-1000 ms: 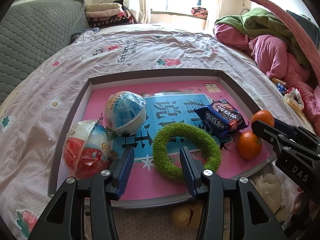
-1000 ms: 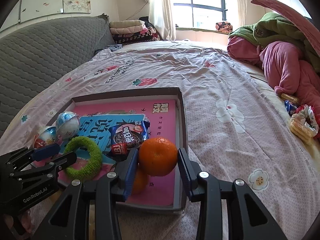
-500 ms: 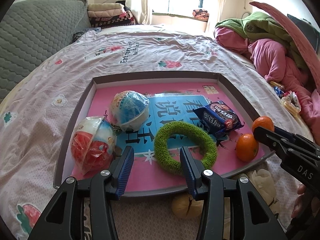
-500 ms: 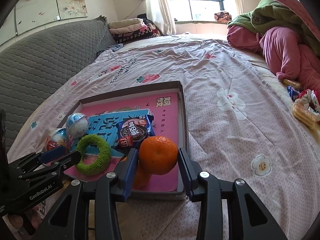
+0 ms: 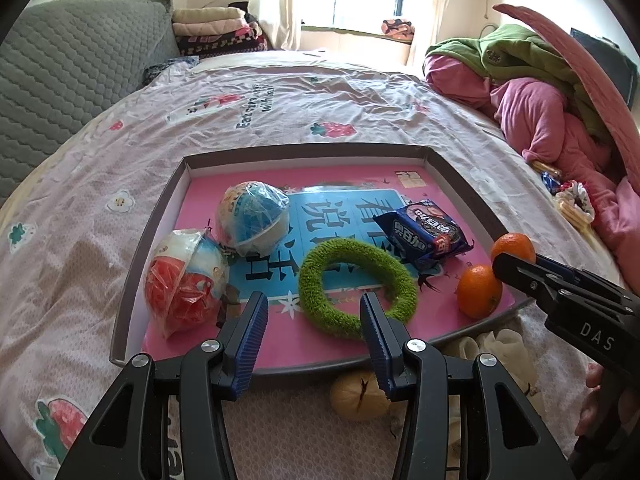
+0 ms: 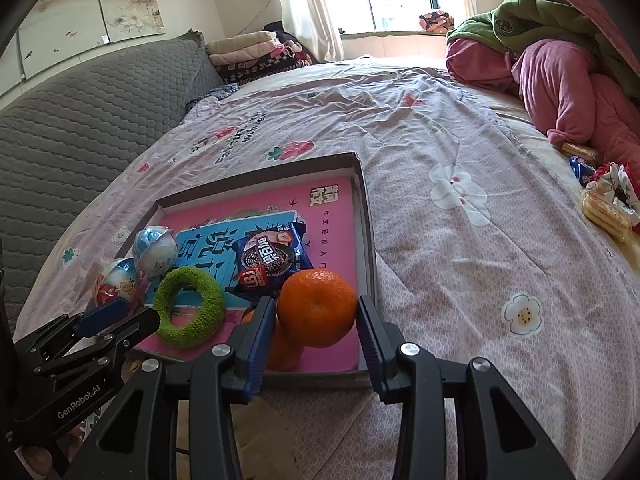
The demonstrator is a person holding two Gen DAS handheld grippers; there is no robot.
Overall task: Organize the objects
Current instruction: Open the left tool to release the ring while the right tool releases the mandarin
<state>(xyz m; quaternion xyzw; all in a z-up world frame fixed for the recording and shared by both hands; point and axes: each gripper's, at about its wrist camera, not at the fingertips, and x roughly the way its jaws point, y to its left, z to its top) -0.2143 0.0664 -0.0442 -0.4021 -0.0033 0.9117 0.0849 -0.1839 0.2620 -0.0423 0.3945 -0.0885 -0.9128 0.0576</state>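
A shallow box lid (image 5: 132, 280) with a pink floor lies on the bed. In it are two wrapped toy balls (image 5: 252, 220) (image 5: 184, 280), a green fuzzy ring (image 5: 356, 284), a blue cookie packet (image 5: 424, 232) and an orange (image 5: 478, 290). My left gripper (image 5: 312, 324) is open and empty over the lid's near edge, by the ring. My right gripper (image 6: 316, 324) is shut on a second orange (image 6: 316, 308), held above the lid's near right corner (image 6: 366, 368), over the first orange (image 6: 280, 350).
The bed has a pink floral sheet (image 6: 460, 200). Pink and green bedding (image 5: 540, 92) is piled at the right. Snack packets (image 6: 608, 204) lie at the right edge. A yellowish round fruit (image 5: 360, 396) and crumpled paper (image 5: 500, 348) lie in front of the lid.
Both grippers have drawn back from the box lid toward me. The right gripper still holds the orange. The left gripper stays open.
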